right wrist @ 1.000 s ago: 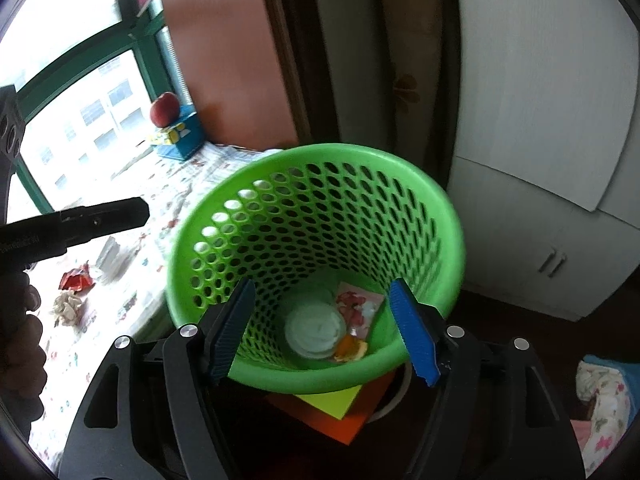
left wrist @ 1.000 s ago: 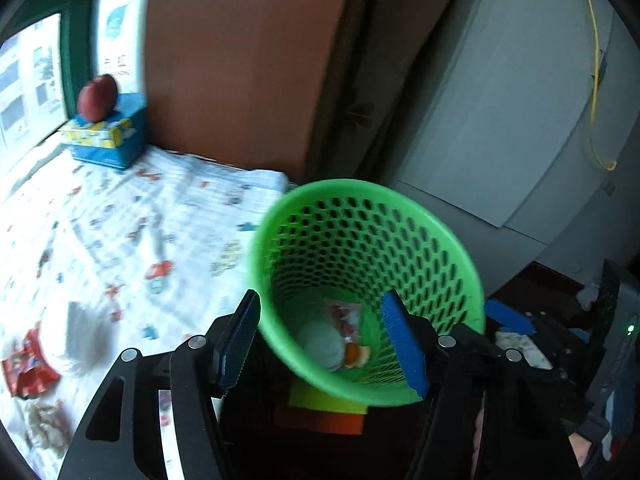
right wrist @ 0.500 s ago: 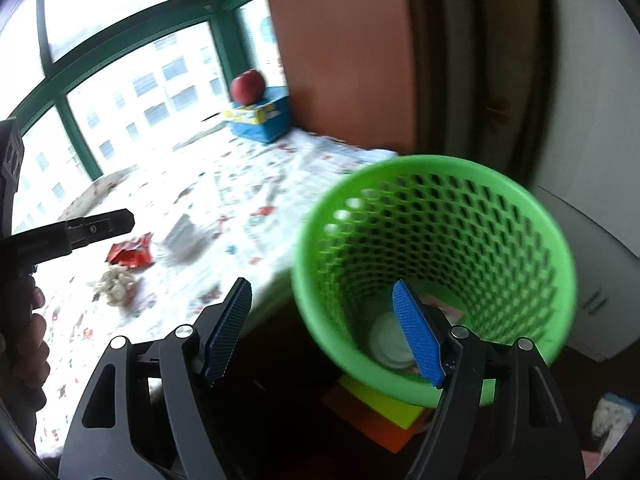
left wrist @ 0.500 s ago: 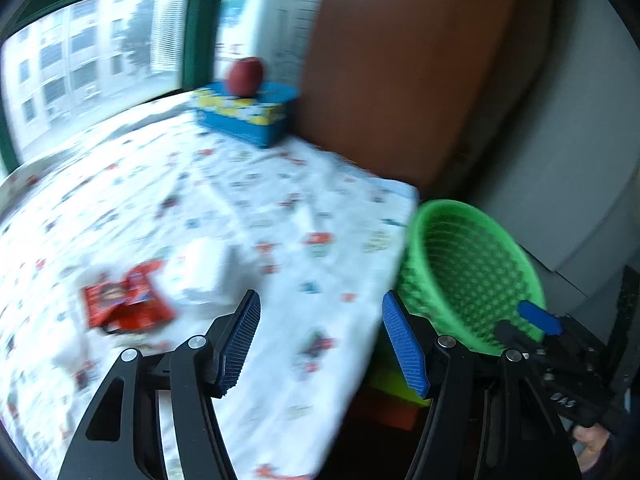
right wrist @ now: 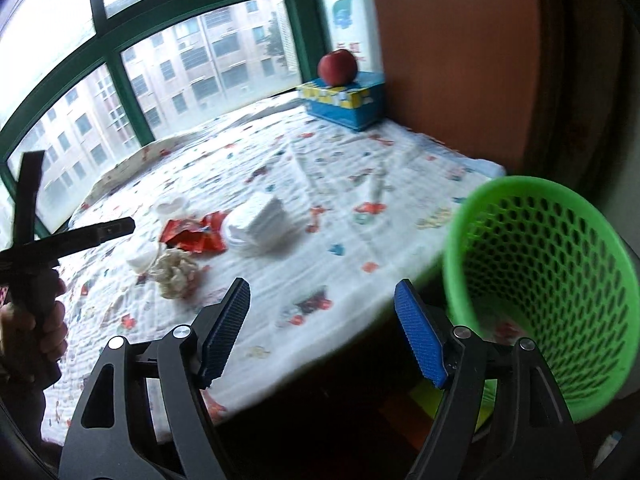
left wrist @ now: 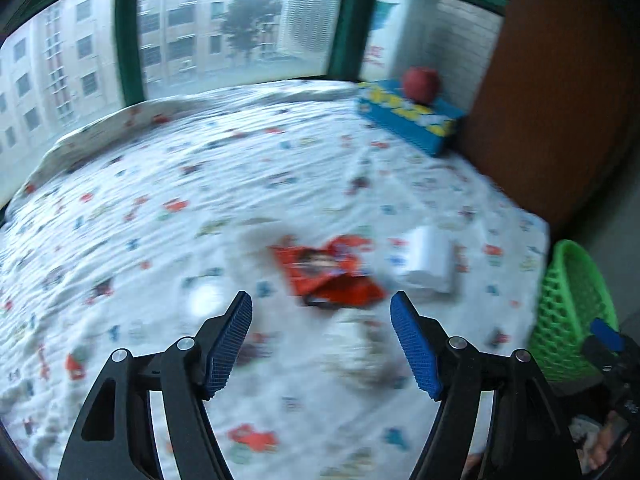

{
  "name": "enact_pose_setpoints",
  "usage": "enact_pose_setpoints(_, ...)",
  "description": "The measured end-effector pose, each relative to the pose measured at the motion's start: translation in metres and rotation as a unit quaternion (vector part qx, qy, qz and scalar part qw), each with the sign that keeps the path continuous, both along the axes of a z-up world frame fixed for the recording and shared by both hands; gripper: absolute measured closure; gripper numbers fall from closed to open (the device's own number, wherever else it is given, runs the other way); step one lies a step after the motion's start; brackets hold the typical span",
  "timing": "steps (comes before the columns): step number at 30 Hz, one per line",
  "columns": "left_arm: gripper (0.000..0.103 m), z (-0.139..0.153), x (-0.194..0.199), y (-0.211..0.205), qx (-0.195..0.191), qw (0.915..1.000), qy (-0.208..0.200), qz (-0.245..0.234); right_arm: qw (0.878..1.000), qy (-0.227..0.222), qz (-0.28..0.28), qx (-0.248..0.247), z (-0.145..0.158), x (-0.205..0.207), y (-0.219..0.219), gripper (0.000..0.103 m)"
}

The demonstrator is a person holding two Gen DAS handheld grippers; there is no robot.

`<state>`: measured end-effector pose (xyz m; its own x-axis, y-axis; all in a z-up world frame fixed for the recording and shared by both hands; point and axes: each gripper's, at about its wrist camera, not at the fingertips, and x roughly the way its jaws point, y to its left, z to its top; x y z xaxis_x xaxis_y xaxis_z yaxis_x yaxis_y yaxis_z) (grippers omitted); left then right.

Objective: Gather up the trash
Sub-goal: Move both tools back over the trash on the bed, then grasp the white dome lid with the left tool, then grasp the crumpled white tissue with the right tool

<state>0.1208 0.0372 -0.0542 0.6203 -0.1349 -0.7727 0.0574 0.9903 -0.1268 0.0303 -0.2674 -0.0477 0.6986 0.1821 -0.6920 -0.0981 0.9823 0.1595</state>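
A red snack wrapper [left wrist: 328, 272] [right wrist: 194, 236] lies on the patterned tablecloth [left wrist: 200, 184], with a white tissue stack [left wrist: 426, 260] [right wrist: 262, 224] to its right. A crumpled beige wad [right wrist: 174, 266] and white scraps [right wrist: 172, 206] lie near it. My left gripper [left wrist: 320, 344] is open and empty, just above and short of the wrapper; it also shows in the right wrist view [right wrist: 80, 236]. My right gripper [right wrist: 320, 332] is open and empty at the table's near edge. The green mesh bin [right wrist: 544, 280] [left wrist: 572, 304] stands off the table's right corner.
A blue tissue box [right wrist: 344, 100] [left wrist: 408, 116] with a red apple [right wrist: 337, 67] [left wrist: 420, 84] on it sits at the far right corner by a brown cabinet [right wrist: 452, 52]. Green-framed windows [left wrist: 128, 40] run behind the table.
Both grippers have swung left, away from the green bin and over the table. The left one now faces the red wrapper. Both stay open and empty.
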Motion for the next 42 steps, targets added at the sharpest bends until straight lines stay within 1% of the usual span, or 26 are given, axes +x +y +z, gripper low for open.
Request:
enact_pose_setpoints(2,0.033,-0.012,0.007,0.019,0.012,0.9996,0.013,0.020,1.000,0.001,0.010,-0.001,-0.001,0.003,0.010,0.028)
enact_pose_setpoints(5,0.033,-0.030,0.020,0.040,0.019,0.9983,0.036,0.041,1.000,0.004,0.024,-0.002,-0.003,0.006,0.025,0.028)
enact_pose_setpoints(11,0.033,-0.057,0.034,0.058,0.021,0.9968,0.059,0.048,0.999,0.013,0.045,-0.004,-0.008,0.014,0.047,0.028)
enact_pose_setpoints(17,0.034,-0.071,0.046,0.066,0.010,0.9963,0.070,0.049,0.998,0.021,0.062,-0.010,-0.014,0.019,0.065,0.028)
enact_pose_setpoints(19,0.036,-0.074,0.050,0.066,0.008,0.9962,0.073,0.047,0.997,0.023,0.066,-0.011,-0.015,0.021,0.069,0.028)
enact_pose_setpoints(20,0.039,-0.076,0.051,0.066,0.007,0.9962,0.074,0.045,0.997,0.025,0.069,-0.011,-0.017,0.022,0.071,0.028)
enact_pose_setpoints(21,0.042,-0.076,0.051,0.065,0.006,0.9964,0.074,0.043,0.997,0.026,0.071,-0.011,-0.017,0.022,0.073,0.028)
enact_pose_setpoints(22,0.049,-0.077,0.051,0.065,0.004,0.9965,0.074,0.038,0.997,0.027,0.072,-0.012,-0.018,0.023,0.075,0.028)
enact_pose_setpoints(28,0.049,-0.064,0.046,0.073,-0.018,0.9970,0.065,0.037,0.995,0.036,0.090,-0.012,-0.026,0.027,0.090,0.028)
enact_pose_setpoints(32,0.049,-0.047,0.040,0.081,-0.036,0.9973,0.051,0.038,0.994,0.043,0.105,-0.004,-0.032,0.033,0.102,0.028)
enact_pose_setpoints(34,0.049,-0.039,0.038,0.087,-0.051,0.9967,0.048,0.039,0.993,0.046,0.113,0.002,-0.034,0.037,0.110,0.028)
enact_pose_setpoints(39,0.049,-0.020,0.030,0.093,-0.043,0.9977,0.032,0.040,0.989,0.053,0.136,0.005,-0.042,0.047,0.135,0.028)
enact_pose_setpoints(42,0.049,-0.014,0.025,0.098,-0.042,0.9979,0.027,0.041,0.987,0.059,0.148,0.006,-0.050,0.054,0.150,0.028)
